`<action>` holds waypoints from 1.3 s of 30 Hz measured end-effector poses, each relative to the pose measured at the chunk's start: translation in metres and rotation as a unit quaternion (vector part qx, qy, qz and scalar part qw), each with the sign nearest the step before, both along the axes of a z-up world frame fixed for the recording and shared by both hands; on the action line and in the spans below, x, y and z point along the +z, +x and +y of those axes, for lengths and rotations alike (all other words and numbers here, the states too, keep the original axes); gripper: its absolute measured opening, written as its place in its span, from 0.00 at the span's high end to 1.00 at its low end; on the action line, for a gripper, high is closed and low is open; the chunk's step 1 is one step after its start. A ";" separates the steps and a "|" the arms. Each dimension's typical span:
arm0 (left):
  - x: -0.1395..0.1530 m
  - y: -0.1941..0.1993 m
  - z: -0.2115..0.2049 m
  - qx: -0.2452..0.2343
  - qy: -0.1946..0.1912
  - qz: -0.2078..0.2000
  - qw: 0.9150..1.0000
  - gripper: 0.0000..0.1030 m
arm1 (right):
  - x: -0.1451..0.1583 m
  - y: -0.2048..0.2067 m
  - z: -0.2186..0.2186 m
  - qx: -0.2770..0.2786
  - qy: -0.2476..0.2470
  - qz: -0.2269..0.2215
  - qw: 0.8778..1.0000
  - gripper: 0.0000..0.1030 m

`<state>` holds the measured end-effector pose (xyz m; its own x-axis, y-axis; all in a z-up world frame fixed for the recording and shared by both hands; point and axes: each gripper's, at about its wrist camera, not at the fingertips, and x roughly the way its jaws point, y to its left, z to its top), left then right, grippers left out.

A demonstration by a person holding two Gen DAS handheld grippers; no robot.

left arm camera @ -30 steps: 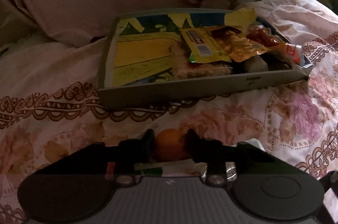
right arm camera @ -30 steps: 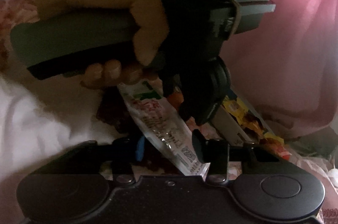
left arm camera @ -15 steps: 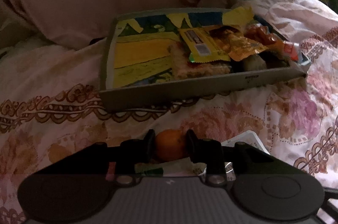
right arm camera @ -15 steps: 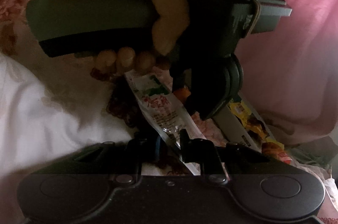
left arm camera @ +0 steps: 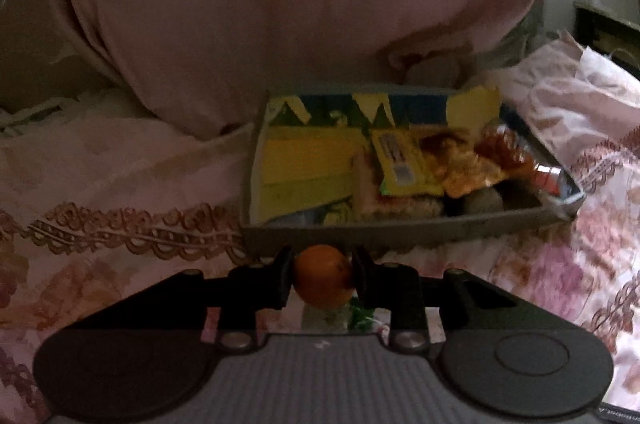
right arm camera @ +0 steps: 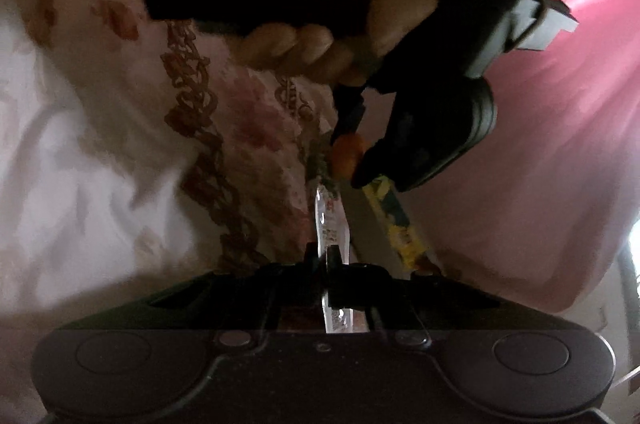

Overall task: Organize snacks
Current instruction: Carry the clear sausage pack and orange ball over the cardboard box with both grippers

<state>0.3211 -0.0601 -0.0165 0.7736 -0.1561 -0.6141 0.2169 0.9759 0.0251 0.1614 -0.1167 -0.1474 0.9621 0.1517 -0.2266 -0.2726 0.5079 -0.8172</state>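
Observation:
In the left wrist view my left gripper (left arm camera: 322, 278) is shut on a small orange (left arm camera: 322, 280) and holds it above the floral bedspread, just before the grey tray (left arm camera: 400, 230). The tray holds several snack packets, among them a yellow bar (left arm camera: 400, 164) and an orange pouch (left arm camera: 466, 164). In the right wrist view my right gripper (right arm camera: 325, 262) is shut on the edge of a clear printed snack packet (right arm camera: 330, 220), which stands edge-on. Beyond it a hand (right arm camera: 316, 44) holds the left gripper (right arm camera: 350, 152) with the orange (right arm camera: 348, 154).
A big pink pillow (left arm camera: 280, 4) lies behind the tray. The floral bedspread (left arm camera: 120, 236) spreads to both sides. A white sheet (right arm camera: 80, 164) lies at the left in the right wrist view. A dark piece of furniture (left arm camera: 608, 32) stands at the far right.
My left gripper has risen with the orange and come closer to the tray. My right gripper's fingers have closed on the clear packet and rolled, so the packet now stands edge-on.

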 end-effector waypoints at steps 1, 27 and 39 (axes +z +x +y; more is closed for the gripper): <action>0.004 -0.001 -0.001 0.002 0.000 -0.005 1.000 0.67 | -0.001 -0.001 -0.002 -0.002 -0.003 -0.005 1.000 0.99; 0.059 0.040 -0.028 0.066 -0.025 -0.065 0.995 0.67 | 0.055 0.057 -0.063 -0.104 0.032 -0.110 0.988 0.98; 0.033 0.089 -0.040 0.081 -0.046 -0.058 0.994 0.67 | 0.075 0.126 -0.098 -0.130 0.128 -0.107 0.977 0.99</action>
